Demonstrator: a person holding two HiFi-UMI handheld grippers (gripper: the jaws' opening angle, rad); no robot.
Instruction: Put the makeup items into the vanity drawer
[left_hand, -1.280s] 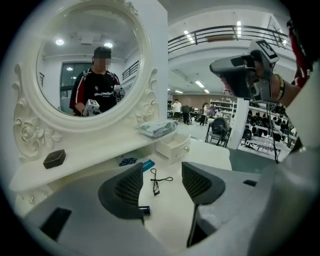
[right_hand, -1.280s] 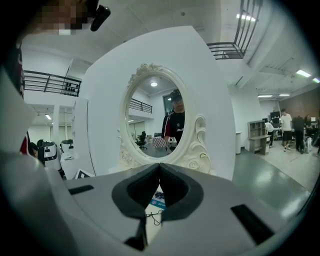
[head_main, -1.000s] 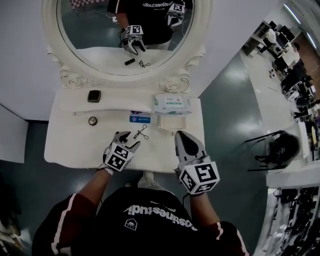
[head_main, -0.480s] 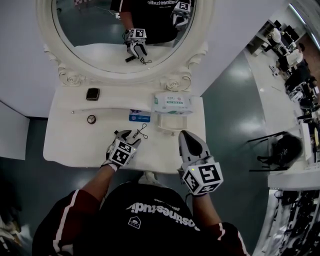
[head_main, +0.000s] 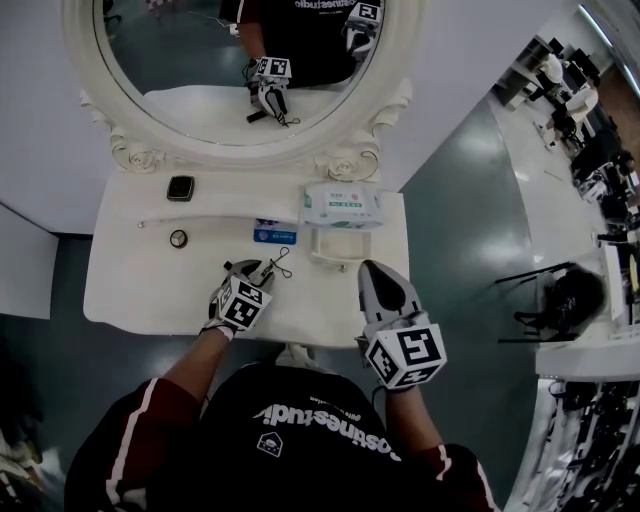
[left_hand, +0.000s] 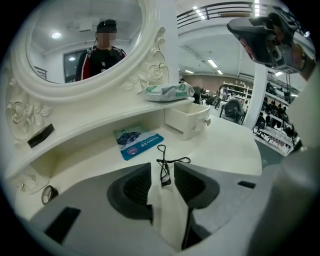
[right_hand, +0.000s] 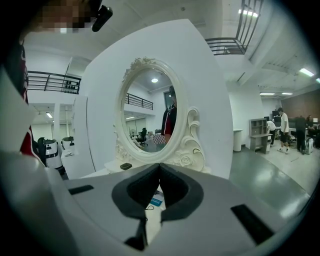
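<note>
A thin black eyelash curler (head_main: 283, 262) lies on the white vanity top (head_main: 130, 290). Its handle end (left_hand: 163, 176) sits between the fingers of my left gripper (left_hand: 162, 169), which are closing on it with a small gap still on each side. In the head view the left gripper (head_main: 262, 268) points at the curler from the front. The small drawer (head_main: 340, 244) stands pulled open just right of the curler. My right gripper (head_main: 373, 268) hovers shut and empty at the front right, its tips together in the right gripper view (right_hand: 159, 167).
A blue packet (head_main: 274, 236) lies behind the curler. A wipes pack (head_main: 343, 207) rests on the shelf above the drawer. A black compact (head_main: 180, 188), a thin stick (head_main: 200, 220) and a small round item (head_main: 178, 238) are at the left. The oval mirror (head_main: 190, 60) rises behind.
My left gripper has slid forward over the curler's handle and its jaws have narrowed around it. The right gripper has stayed where it was.
</note>
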